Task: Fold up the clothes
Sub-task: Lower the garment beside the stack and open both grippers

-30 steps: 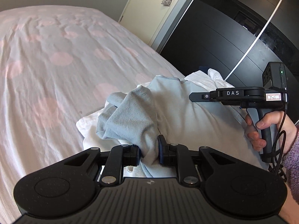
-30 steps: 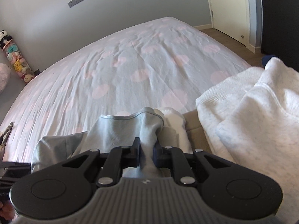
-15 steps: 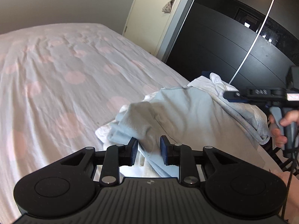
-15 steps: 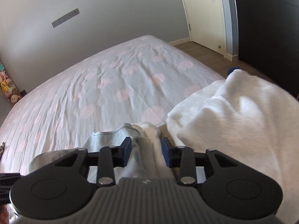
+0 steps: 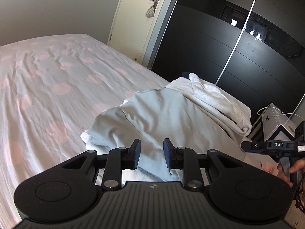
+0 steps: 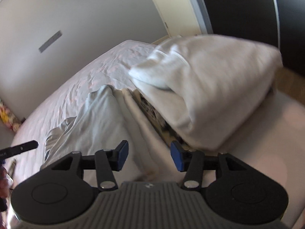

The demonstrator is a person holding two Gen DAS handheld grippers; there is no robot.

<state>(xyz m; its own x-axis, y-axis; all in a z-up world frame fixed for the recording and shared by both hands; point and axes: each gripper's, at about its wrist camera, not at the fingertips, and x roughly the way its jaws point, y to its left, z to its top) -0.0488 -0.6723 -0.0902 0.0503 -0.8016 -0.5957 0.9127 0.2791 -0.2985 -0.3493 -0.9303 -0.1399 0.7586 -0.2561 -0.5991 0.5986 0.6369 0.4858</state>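
Note:
A pale blue garment [image 5: 162, 114] lies rumpled on the bed over a white cloth [image 5: 85, 135]. My left gripper [image 5: 152, 152] hovers just above its near edge. The jaws stand apart and the pads do not pinch the fabric. In the right wrist view the blue garment [image 6: 99, 118] lies left of centre. My right gripper [image 6: 148, 155] is over the white cloth [image 6: 137, 129], its jaws opening with nothing gripped between them. A bulky white sweatshirt [image 6: 209, 87], folded over, sits right ahead of it. The same sweatshirt [image 5: 215, 103] lies beyond the blue garment in the left wrist view.
The bed [image 5: 47, 87] has a pale cover with pink dots and stretches away to the left. A black sliding wardrobe [image 5: 219, 47] and a cream door [image 5: 137, 19] stand behind. A white box with a cable [image 5: 274, 118] sits by the bedside.
Both grippers have let go of the blue garment. The left one rose and drew back. The right one swung right towards the white sweatshirt while its jaws widened.

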